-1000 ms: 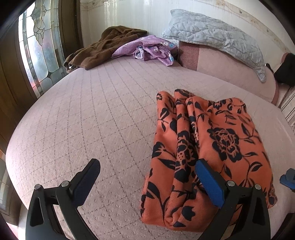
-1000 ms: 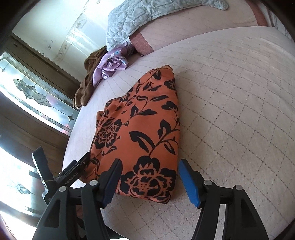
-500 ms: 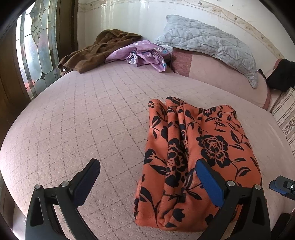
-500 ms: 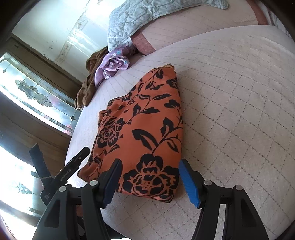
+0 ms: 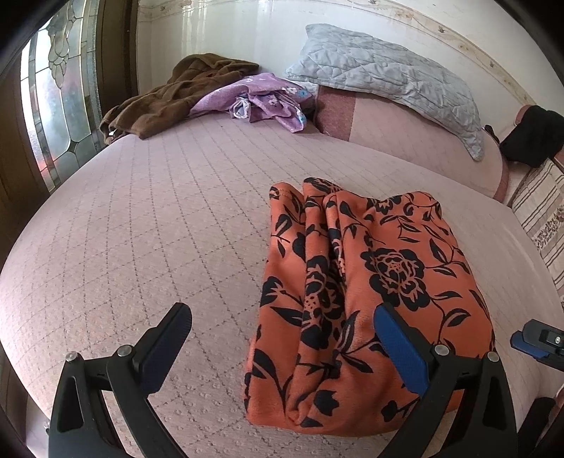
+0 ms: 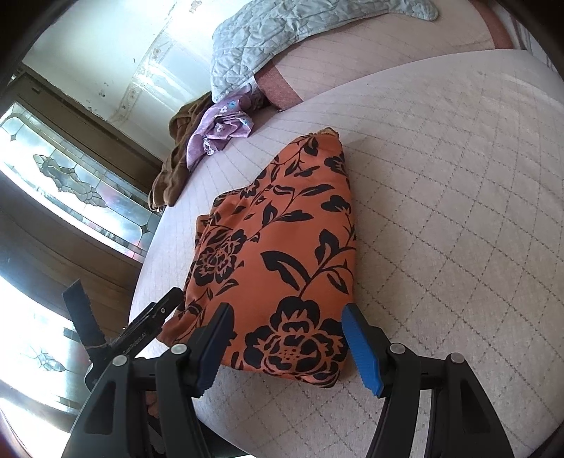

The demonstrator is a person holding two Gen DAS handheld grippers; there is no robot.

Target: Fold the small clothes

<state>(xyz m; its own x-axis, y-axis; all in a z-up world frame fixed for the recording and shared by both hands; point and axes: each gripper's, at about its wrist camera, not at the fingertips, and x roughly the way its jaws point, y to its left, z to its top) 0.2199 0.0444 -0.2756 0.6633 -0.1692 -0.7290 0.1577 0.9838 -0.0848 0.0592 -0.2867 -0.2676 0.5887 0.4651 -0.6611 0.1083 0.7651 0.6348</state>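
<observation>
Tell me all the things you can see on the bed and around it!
Folded cloth: one, orange with black flowers, on the bed near the tongs.
Bed cover: one, pale pink, quilted, under everything.
Brown garment: one, bunched at the far end by the window.
Purple cloth: one, flowered, beside the brown one.
Pillow: one, grey, quilted, against the wall.
Stained-glass window: one, on the left.
Left tongs: open, empty.
Right tongs: open, empty, at the orange cloth's near edge.

Pink quilted bed [image 5: 148, 225], leaded window [image 5: 53, 102] (sunlit), white wall [image 5: 225, 31].
</observation>
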